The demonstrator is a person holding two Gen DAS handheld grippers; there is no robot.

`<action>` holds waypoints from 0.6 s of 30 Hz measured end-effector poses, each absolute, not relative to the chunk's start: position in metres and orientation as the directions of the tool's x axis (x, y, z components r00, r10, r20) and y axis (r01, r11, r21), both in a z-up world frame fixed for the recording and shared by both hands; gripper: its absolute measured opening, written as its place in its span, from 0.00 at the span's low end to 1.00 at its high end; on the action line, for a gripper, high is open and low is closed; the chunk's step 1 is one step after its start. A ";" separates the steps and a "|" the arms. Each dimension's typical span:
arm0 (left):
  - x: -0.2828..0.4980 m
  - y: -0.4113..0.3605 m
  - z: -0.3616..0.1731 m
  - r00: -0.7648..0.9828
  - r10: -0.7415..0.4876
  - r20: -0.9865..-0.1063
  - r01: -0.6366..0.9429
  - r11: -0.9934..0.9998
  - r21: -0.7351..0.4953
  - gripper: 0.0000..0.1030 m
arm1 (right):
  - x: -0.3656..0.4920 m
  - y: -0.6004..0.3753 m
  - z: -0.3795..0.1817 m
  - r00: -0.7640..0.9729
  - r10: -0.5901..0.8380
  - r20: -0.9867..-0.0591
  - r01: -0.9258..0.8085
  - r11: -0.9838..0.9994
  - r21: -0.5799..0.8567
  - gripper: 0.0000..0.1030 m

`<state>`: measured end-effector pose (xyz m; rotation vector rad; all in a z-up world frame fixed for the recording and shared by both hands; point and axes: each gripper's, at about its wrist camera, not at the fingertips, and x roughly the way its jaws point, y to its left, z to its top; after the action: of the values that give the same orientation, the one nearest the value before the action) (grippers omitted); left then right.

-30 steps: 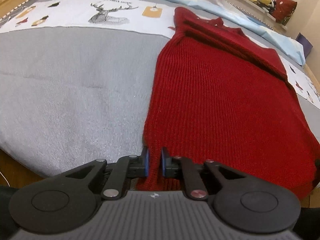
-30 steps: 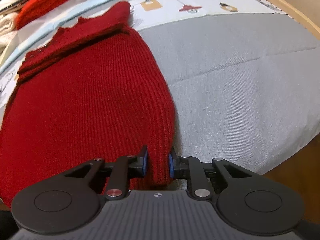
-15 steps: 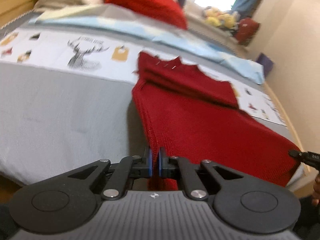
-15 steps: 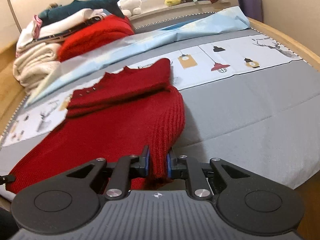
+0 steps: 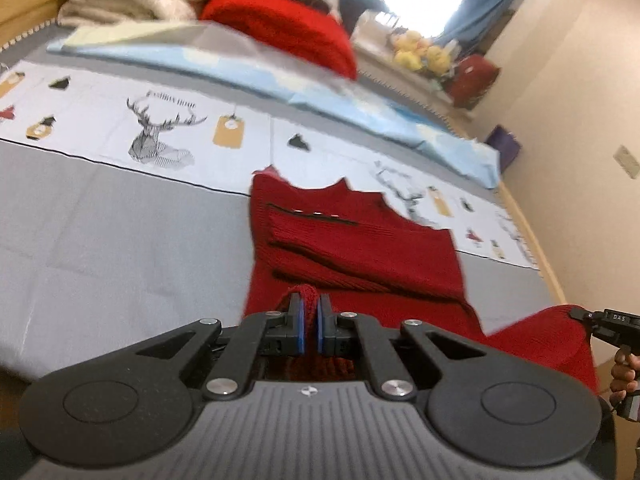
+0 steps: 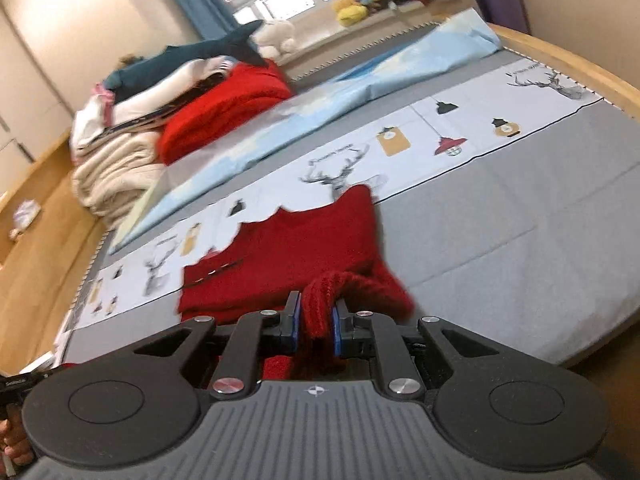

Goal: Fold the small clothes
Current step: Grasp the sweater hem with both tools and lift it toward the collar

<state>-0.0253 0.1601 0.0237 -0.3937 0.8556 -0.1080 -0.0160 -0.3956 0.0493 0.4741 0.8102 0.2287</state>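
Left gripper (image 5: 309,325): angling downward over the bed, pinching one near corner of the red sweater (image 5: 352,248).
Right gripper (image 6: 315,325): tilting downward likewise, clamping the other near corner.
Red sweater: hanging lifted at the near hem, far end lying on the grey bedsheet (image 5: 112,248).

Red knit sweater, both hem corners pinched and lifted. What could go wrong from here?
1. The left gripper holds only a thin bit of the red knit sweater; it might slip out mid-fold.
2. The right gripper clamps a thicker bunch, so the hem could land uneven.
3. The sleeve folded across the body may shift as the hem is carried over.
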 end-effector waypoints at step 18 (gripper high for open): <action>0.132 0.222 -0.068 0.615 -0.161 -0.772 -0.261 0.882 -0.392 0.31 | 0.162 -0.383 -0.059 0.675 0.190 -0.713 0.173 0.899 0.403 0.33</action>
<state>0.1318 0.2222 -0.0680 -0.5053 0.9164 0.0609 0.1616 -0.3831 -0.0593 0.4678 0.8385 0.0096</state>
